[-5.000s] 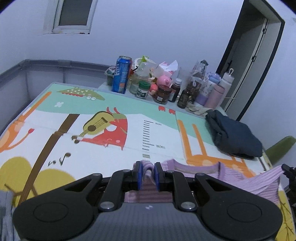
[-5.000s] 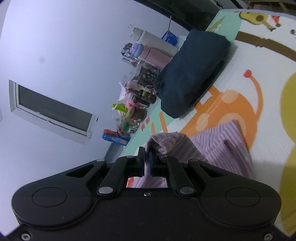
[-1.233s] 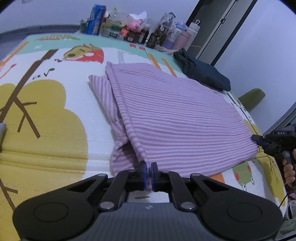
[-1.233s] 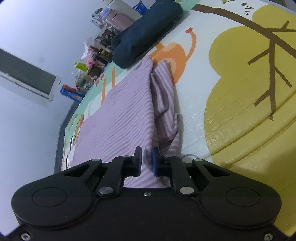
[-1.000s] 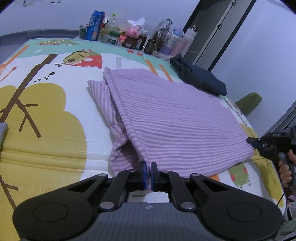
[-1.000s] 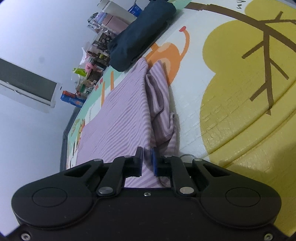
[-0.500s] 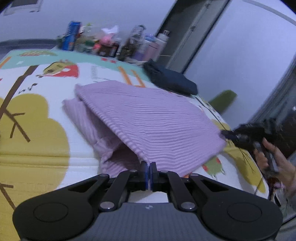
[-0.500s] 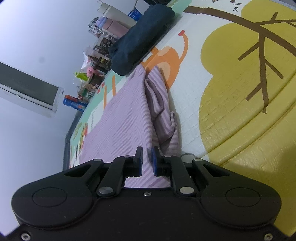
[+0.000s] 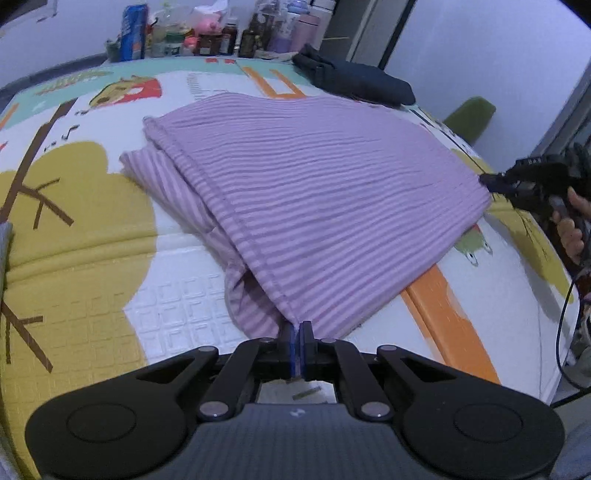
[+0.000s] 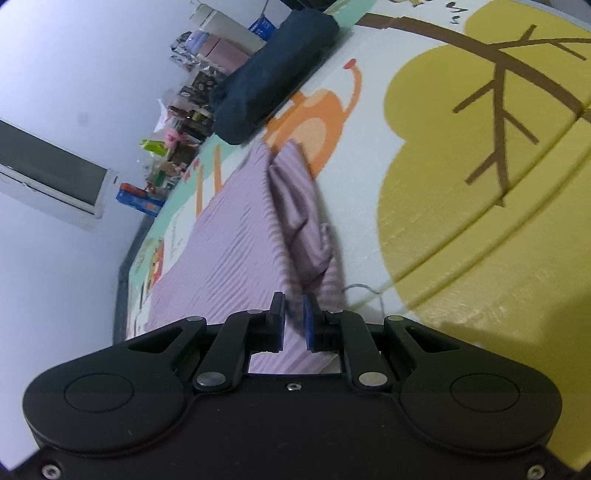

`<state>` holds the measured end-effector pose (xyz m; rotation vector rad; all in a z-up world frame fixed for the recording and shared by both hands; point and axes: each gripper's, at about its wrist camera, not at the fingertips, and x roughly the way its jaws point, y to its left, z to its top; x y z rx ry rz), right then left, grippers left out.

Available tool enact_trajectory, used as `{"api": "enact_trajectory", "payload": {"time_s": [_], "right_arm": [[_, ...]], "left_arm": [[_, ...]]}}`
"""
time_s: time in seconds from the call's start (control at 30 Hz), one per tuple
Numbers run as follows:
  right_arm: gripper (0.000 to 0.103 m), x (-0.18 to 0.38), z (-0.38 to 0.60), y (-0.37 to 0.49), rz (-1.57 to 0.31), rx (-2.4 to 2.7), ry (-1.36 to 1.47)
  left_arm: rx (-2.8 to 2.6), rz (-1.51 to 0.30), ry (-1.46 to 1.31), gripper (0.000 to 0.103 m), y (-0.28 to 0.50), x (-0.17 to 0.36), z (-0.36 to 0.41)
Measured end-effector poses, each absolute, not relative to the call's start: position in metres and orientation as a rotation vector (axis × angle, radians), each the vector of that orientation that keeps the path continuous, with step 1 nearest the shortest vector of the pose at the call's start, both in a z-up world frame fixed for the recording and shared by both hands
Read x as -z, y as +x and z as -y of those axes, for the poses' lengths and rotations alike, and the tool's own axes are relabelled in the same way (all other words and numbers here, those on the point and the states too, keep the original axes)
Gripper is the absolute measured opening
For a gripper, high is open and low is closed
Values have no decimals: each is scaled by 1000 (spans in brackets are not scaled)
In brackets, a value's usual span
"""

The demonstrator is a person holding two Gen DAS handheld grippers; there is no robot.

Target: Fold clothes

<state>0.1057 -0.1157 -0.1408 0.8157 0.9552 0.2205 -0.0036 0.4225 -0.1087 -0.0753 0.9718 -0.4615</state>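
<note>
Here the purple striped shirt (image 9: 317, 206) lies spread across the printed play mat (image 9: 92, 258), its near hem lifted off the surface between the two grippers and a sleeve bunched along each side edge. The left gripper (image 9: 296, 334) pinches the near left corner of the hem, its jaws pressed together on the fabric with only the cloth between the blue pads. The right gripper (image 10: 293, 314) stands at the opposite corner; its jaws are narrowly parted with the hem lying between the pads, and whether they grip it cannot be told. From the left wrist view, the right gripper (image 9: 524, 181) shows at the far corner, with a hand (image 9: 572, 225) on its handle. Beyond the shirt, a folded dark navy garment (image 9: 354, 79) rests near the mat's far edge. Behind it stands a cluster of bottles and jars (image 9: 221, 33), with a blue can (image 9: 133, 31) at its left end.
</note>
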Motion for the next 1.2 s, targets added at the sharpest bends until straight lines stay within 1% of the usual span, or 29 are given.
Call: {"api": "enact_trajectory", "payload": {"time_s": [0.1,0.23,0.27,0.33,0.5,0.57,0.6,0.67,0.7,0.8,1.0,1.07,1.2], "right_arm": [[12,138,116,101,-965,-208,776],[12,137,120,95,-959,-221,804],[17,135,120,95,-952,-236,816],[20,131,119,95,-936,-255,817],[20,116,101,102,-894,-338,776],[21,114,87,107,-912,-415,777],[23,115,77,110,-934,-463,782],[34,116,45,111,-982,-570,770],[36,116,25,111,-1011,-622,746],[36,121,-26,112,-1084,-720,707],[36,135,-107,125,-1215,-829,716],[36,132,-136,133,-1247,-885,688],[36,110,-204,164,-1282,-939,520]], "left_arm": [[456,-984,-56,2,-4,111,-420],[447,-1000,-31,3,-5,114,-417],[445,-1004,-25,3,-5,115,-417],[442,-1006,-17,3,-5,115,-416],[436,-1000,-17,3,-8,113,-415],[433,-1000,-21,3,-8,113,-415],[432,-1000,-23,3,-8,113,-415],[431,-999,-27,3,-9,113,-415],[430,-999,-28,3,-9,113,-415],[430,-996,-31,3,-10,113,-415],[422,-995,-38,3,-11,115,-415],[414,-991,-39,3,-11,115,-414],[402,-983,-39,4,-13,115,-412]]}}
